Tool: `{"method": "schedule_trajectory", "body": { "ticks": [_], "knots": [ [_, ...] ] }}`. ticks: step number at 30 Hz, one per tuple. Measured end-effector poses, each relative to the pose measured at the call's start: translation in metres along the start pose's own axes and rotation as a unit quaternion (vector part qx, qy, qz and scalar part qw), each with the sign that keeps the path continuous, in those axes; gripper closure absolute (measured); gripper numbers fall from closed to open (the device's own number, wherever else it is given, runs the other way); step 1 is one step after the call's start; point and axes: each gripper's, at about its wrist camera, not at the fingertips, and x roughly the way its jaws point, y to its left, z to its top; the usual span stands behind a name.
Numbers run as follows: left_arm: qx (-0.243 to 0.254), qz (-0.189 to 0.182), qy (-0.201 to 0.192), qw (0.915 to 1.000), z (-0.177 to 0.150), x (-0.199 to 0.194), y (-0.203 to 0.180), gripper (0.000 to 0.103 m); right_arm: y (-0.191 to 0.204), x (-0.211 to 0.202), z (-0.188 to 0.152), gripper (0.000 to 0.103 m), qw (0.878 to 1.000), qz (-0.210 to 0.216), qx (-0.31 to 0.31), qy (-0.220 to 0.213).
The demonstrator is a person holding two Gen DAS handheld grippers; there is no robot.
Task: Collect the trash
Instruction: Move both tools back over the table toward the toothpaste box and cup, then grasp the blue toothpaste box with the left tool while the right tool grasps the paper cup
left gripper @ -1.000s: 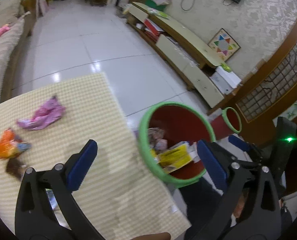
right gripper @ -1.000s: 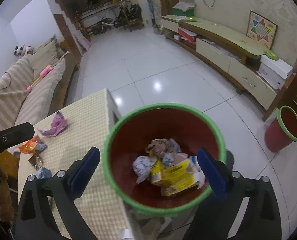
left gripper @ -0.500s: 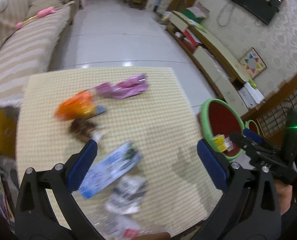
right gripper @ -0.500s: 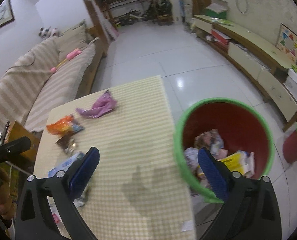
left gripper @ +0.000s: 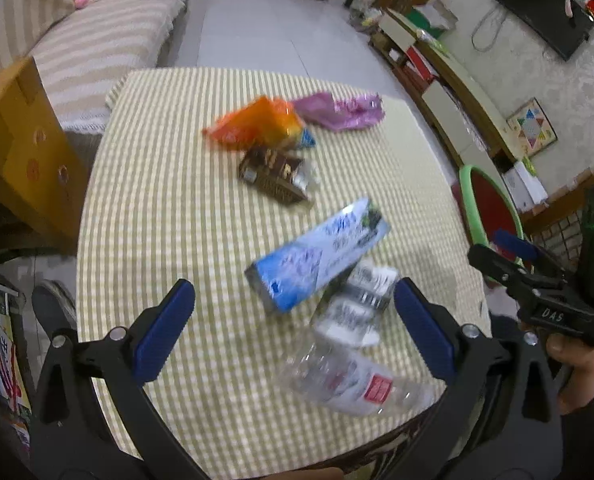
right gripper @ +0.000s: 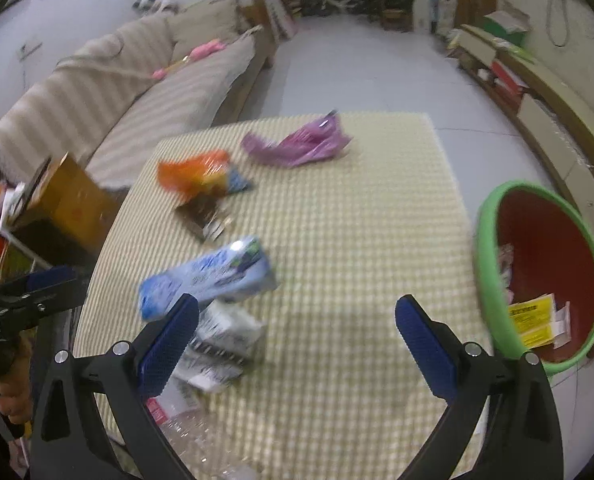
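Trash lies on a table with a yellow checked cloth [left gripper: 169,208]: a purple wrapper [left gripper: 339,110], an orange snack bag [left gripper: 257,124], a brown wrapper [left gripper: 275,176], a blue carton [left gripper: 317,254], a crumpled white pack [left gripper: 357,304] and a clear plastic bottle [left gripper: 353,380]. My left gripper [left gripper: 295,330] hovers open over the near part of the table, the carton and bottle just ahead. My right gripper [right gripper: 297,340] is open above the cloth [right gripper: 357,240], the blue carton [right gripper: 205,276] by its left finger. A red bin with a green rim [right gripper: 545,280] stands off the table's right edge, holding trash.
A striped sofa [right gripper: 117,92] runs along the left behind the table. A cardboard box [left gripper: 13,140] stands at the table's left side. A low TV cabinet [left gripper: 453,84] lines the right wall. White tiled floor [right gripper: 357,64] lies beyond the table.
Both grippers swung left, away from the red bin and over the table. The bin slid from centre to the right edge of both views; the table trash came into view.
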Motion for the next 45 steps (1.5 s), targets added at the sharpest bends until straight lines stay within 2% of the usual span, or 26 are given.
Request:
{"method": "schedule_trajectory", "body": {
  "ticks": [6,14,18,22,24,28,32,37,41,45],
  "knots": [
    [0.027,0.003,0.027,0.9993,-0.004,0.015,0.004,0.006,0.021,0.026,-0.021,0.008,0.999,0.026,0.004,0.045],
    [0.011,0.008,0.023,0.9996,0.001,0.011,0.015,0.006,0.046,0.062,-0.024,0.008,0.995,0.042,0.025,0.083],
    [0.008,0.01,0.023,0.9997,0.001,0.011,0.018,0.006,0.055,0.078,-0.025,0.008,0.995,0.028,0.018,0.094],
    [0.007,0.012,0.024,0.9996,0.003,0.012,0.02,0.006,0.057,0.088,-0.031,0.013,0.995,0.005,-0.007,0.1],
    [0.007,0.012,0.026,0.9996,0.003,0.014,0.019,0.006,0.051,0.087,-0.031,0.013,0.995,-0.001,-0.005,0.096],
    [0.017,0.012,0.032,0.9993,0.006,0.023,0.012,0.006,0.035,0.08,-0.028,0.02,0.996,-0.024,-0.004,0.087],
    [0.044,0.012,0.045,0.9979,0.01,0.038,-0.004,0.006,0.012,0.073,-0.026,0.024,0.995,-0.039,0.017,0.088],
    [0.091,0.022,0.071,0.9931,0.018,0.063,-0.025,0.006,0.0,0.071,-0.028,0.024,0.994,-0.017,0.024,0.101],
    [0.133,0.04,0.105,0.9848,0.021,0.089,-0.039,0.006,-0.002,0.069,-0.031,0.023,0.995,-0.007,0.019,0.102],
    [0.159,0.047,0.133,0.9771,0.022,0.107,-0.045,0.006,0.003,0.075,-0.031,0.018,0.994,0.003,0.009,0.11]
  ]
}}
